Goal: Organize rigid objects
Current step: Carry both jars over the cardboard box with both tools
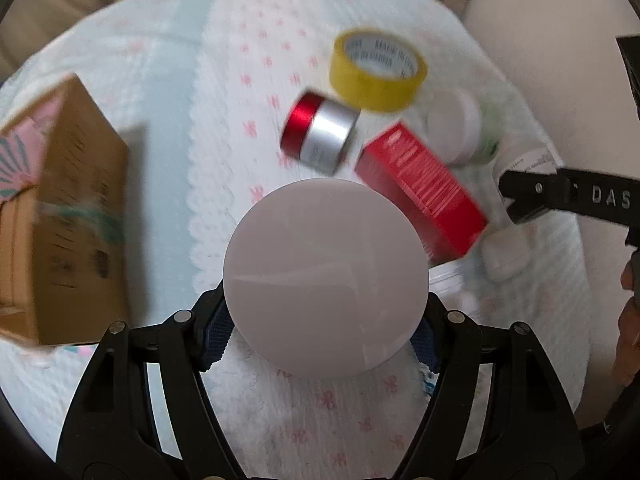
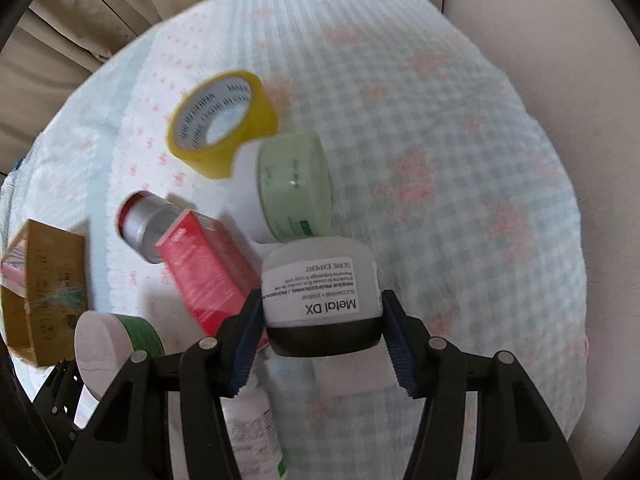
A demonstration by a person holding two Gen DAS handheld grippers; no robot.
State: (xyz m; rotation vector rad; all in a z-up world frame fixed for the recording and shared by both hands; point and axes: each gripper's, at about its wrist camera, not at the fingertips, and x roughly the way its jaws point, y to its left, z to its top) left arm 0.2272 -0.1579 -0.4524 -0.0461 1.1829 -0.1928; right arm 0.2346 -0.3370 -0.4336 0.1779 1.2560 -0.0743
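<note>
Black plastic fingers with blue ribbed pads make up the left tool, which pinches a round white-lidded jar by its sides, its flat lid facing the camera and its short axis pointing straight ahead along the fingers. In the right wrist view the right tool is pressed onto a squat grey jar with a black lid and a white "Metal DX" label, held upside down, axis running 12 to 6 o'clock. Beyond the left tool, at 12 to 2 o'clock, lie a red-and-silver cylindrical tin on its side, a yellow tape roll, and a long red carton with its long axis running 10 to 4 o'clock; a brown cardboard box stands at 9 o'clock. All rest on a pale checked, flower-printed cloth; a pale green jar lies at the right tool's 12 o'clock. Judging by the loose cluster, sorting seems barely under way: two jars are in hand, the rest ungrouped.
</note>
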